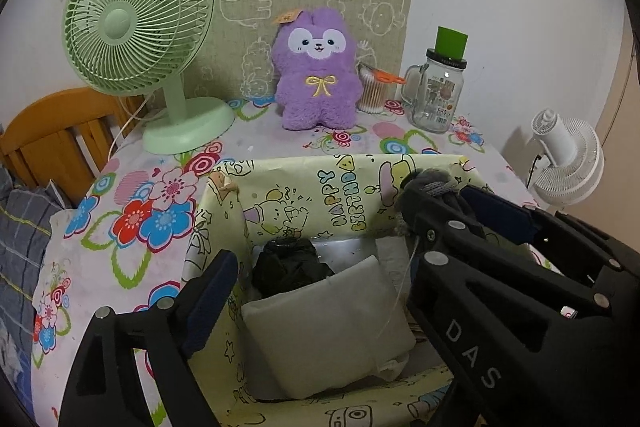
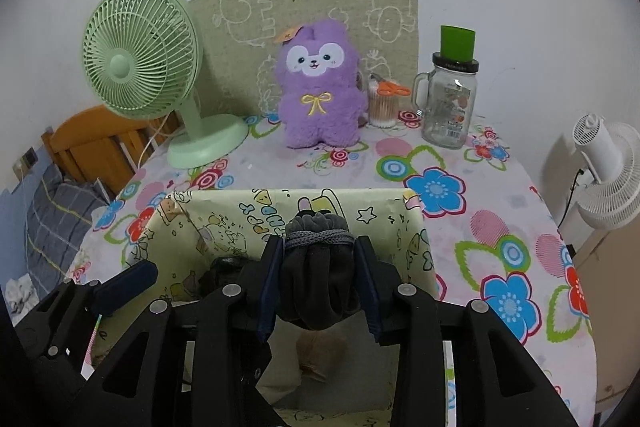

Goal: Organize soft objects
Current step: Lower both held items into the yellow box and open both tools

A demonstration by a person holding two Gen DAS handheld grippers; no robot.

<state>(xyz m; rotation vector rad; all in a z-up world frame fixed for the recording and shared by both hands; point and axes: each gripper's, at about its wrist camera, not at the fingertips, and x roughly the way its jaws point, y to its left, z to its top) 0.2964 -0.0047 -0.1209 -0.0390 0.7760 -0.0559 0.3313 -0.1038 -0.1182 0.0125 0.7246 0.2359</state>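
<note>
The right gripper [image 2: 318, 291] holds a dark grey rolled fabric bundle [image 2: 318, 267], bound by a knitted cord, directly above the open box [image 2: 400, 223] lined with yellow birthday-print paper; its jaws pinch the bundle from both sides, which keeps the roll compact for lowering into the box. The left gripper [image 1: 320, 279] stands over the same box with jaws spread wide and nothing between them, leaving the interior unobstructed. The box sits on the desk [image 2: 500, 227] near its front edge, within reach of both hands. The left wrist view shows what the box already contains: a light grey folded cloth [image 1: 328, 327] and a black crumpled item [image 1: 290, 263] behind it. The right wrist view hides most of that interior behind the bundle, but shows the pad contact on the bundle clearly.
</note>
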